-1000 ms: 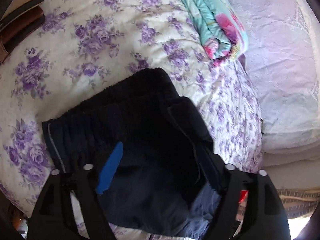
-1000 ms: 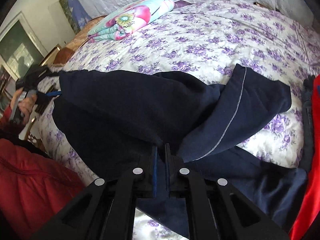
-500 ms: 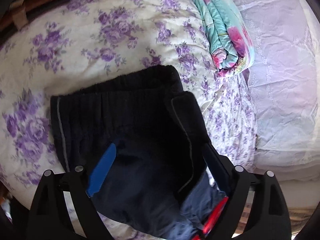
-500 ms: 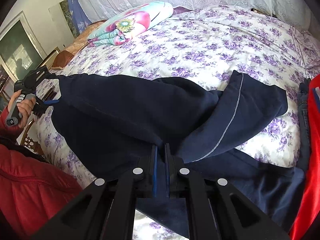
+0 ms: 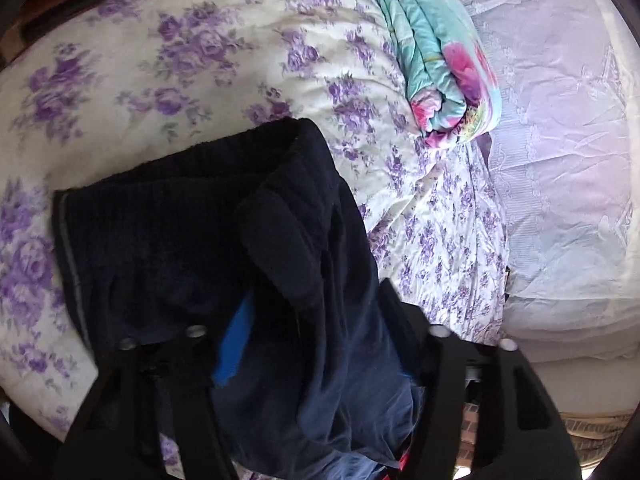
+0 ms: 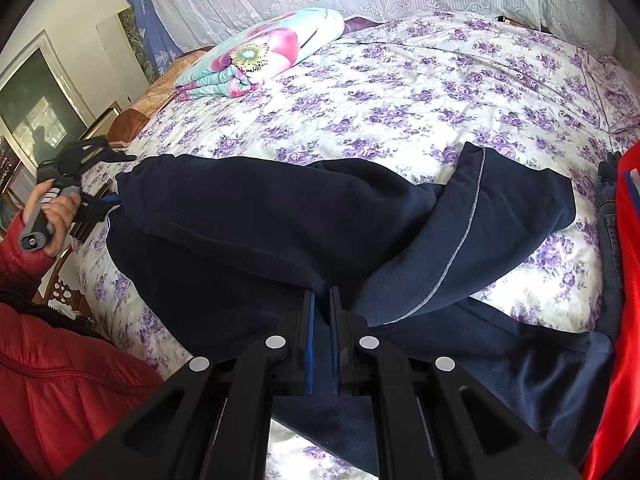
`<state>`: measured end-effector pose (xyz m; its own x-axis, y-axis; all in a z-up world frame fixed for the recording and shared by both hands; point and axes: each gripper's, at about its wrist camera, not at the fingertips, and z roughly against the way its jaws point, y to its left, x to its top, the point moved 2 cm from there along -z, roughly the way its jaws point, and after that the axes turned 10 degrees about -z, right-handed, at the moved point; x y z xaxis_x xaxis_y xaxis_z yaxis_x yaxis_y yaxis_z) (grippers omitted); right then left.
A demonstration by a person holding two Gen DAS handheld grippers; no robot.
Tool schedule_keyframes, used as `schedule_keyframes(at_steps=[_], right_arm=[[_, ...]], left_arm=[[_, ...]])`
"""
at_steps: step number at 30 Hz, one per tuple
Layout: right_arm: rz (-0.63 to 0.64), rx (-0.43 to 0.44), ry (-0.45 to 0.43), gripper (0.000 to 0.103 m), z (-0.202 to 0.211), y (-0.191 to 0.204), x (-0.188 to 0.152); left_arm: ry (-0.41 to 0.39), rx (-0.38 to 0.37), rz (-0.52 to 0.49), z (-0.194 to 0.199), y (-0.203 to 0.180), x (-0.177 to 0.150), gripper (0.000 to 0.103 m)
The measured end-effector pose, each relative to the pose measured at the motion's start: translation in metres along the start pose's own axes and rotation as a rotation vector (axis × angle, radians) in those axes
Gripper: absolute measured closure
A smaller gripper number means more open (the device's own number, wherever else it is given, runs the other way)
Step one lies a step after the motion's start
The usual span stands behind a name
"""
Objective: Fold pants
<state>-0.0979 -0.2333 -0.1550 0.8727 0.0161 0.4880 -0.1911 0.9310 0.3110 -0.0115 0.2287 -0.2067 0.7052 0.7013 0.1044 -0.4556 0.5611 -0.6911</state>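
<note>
While I stand at the bed's near edge: both my tools are on the cloth.
Pants: dark navy fleece pants (image 6: pixel 280 216) with a grey side stripe lie across the purple-flowered bedspread (image 6: pixel 400 92), along its near edge, one leg folded over.
Left gripper (image 5: pixel 316 332): jaws have just been closing, waistband fabric bunched between them.
Right gripper (image 6: pixel 322 300): pressed together, pinching a fold of the pants.
Far left corner: rolled floral quilt (image 6: pixel 260 56).

Right claw (image 6: pixel 322 300) pinching navy pants (image 6: pixel 260 216)

Both wrist views look steeply down, close over the pants (image 5: pixel 192 248).
</note>
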Motion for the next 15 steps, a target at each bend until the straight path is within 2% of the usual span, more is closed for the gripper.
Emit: schedule_keyframes(at_steps=[1,2,3,7,10,12,15], right_arm=[[0.0,-0.002,0.001,0.096,0.0,0.001,0.0],[0.003,-0.003,-0.002,0.096,0.001,0.001,0.0],[0.014,-0.006,-0.013,0.096,0.004,0.003,0.0],[0.056,0.02,-0.022,0.096,0.024,0.011,-0.004],[0.071,0.054,0.047,0.096,0.031,0.014,-0.018],[0.067,0.064,0.116,0.096,0.021,0.014,-0.035],[0.044,0.044,0.21,0.096,-0.013,0.008,-0.059]], left_arm=[[0.009,0.013,-0.015,-0.003,-0.002,0.002,0.081],[0.018,0.024,-0.024,-0.006,-0.003,0.005,0.088],[0.01,0.015,-0.036,-0.002,-0.006,0.007,0.09],[-0.024,-0.008,-0.152,0.03,-0.023,0.007,0.091],[0.009,-0.007,-0.2,0.051,-0.013,-0.002,0.091],[0.049,0.02,-0.194,0.053,0.007,-0.012,0.091],[0.11,0.112,-0.168,0.035,0.047,-0.028,0.091]])
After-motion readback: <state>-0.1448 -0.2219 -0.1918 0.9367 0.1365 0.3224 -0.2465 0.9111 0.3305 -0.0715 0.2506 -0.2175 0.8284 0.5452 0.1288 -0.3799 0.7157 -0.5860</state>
